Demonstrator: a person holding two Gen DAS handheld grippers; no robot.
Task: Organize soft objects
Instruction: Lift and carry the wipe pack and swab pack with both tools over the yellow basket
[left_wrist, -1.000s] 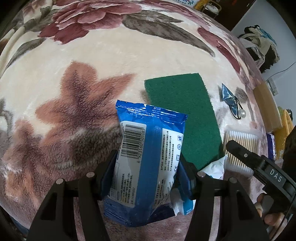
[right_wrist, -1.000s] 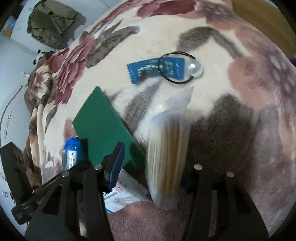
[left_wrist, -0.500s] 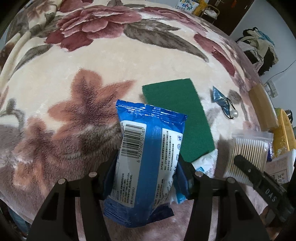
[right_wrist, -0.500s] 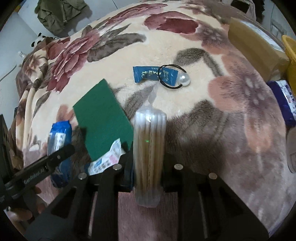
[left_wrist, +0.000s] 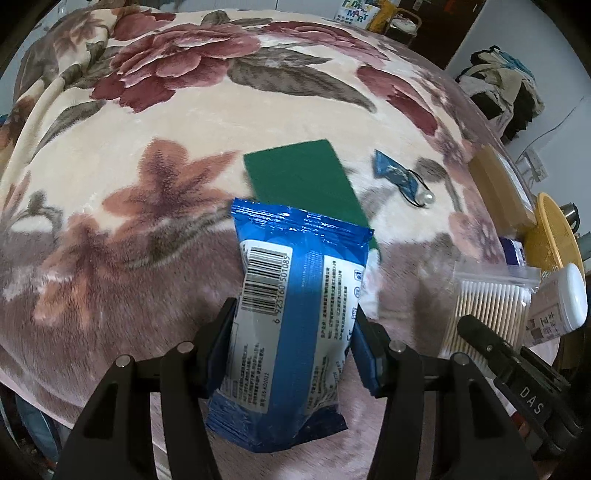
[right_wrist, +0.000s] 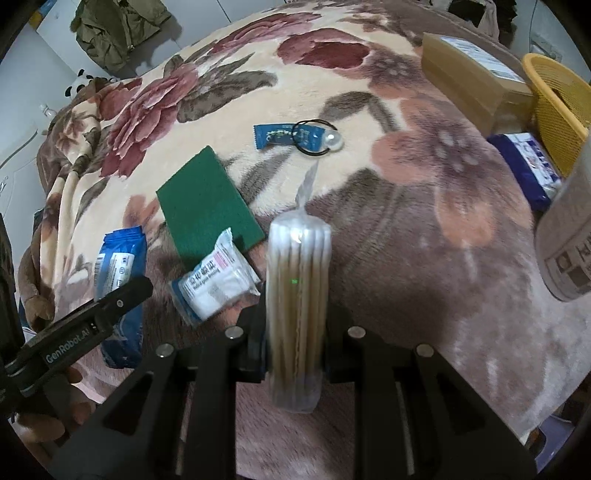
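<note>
My left gripper (left_wrist: 293, 341) is shut on a blue pack of wet wipes (left_wrist: 295, 295), held above the flowered blanket (left_wrist: 147, 110). That pack (right_wrist: 118, 258) shows at the left of the right wrist view, behind the left gripper's finger (right_wrist: 92, 325). My right gripper (right_wrist: 297, 338) is shut on a clear bag of cotton swabs (right_wrist: 299, 288), lifted off the blanket; the same bag (left_wrist: 487, 306) appears at the right of the left wrist view. A green scouring pad (right_wrist: 207, 203) lies flat on the blanket, with a small white packet (right_wrist: 218, 280) at its near corner.
A small blue sachet (right_wrist: 284, 134) with a black hair tie and pearl (right_wrist: 334, 140) lies beyond the pad. At the right stand a yellow basket (right_wrist: 557, 110), a tan box (right_wrist: 469, 74), a blue pack (right_wrist: 524, 162) and a white bottle (right_wrist: 569, 236).
My right gripper shut on the bag of cotton swabs and lifted it. Both grippers rose and drew back from the blanket; the left kept hold of the wet wipes.
</note>
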